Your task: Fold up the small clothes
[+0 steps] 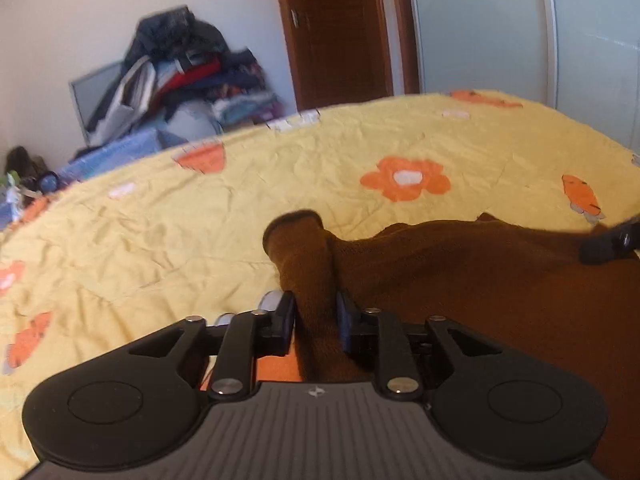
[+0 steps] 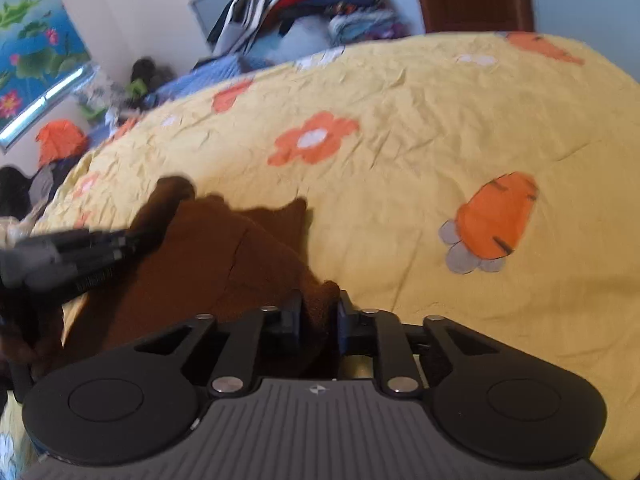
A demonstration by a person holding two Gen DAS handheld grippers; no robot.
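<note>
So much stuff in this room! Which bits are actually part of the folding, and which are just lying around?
Part of the job:
- brown garment
- left hand-held gripper, shut on the garment
- right hand-held gripper, shut on the garment
- yellow flowered bedspread under it

Just lying about:
- clothes pile
- lotus picture
- wooden door

Plain brown garment (image 1: 460, 280); yellow bedspread (image 1: 280, 184) with orange flowers and what look like carrots.

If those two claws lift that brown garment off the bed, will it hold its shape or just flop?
Probably flop: the brown garment bunches into a soft roll inside the left gripper. It looks fuzzy, so it likely won't slip from the right gripper.
</note>
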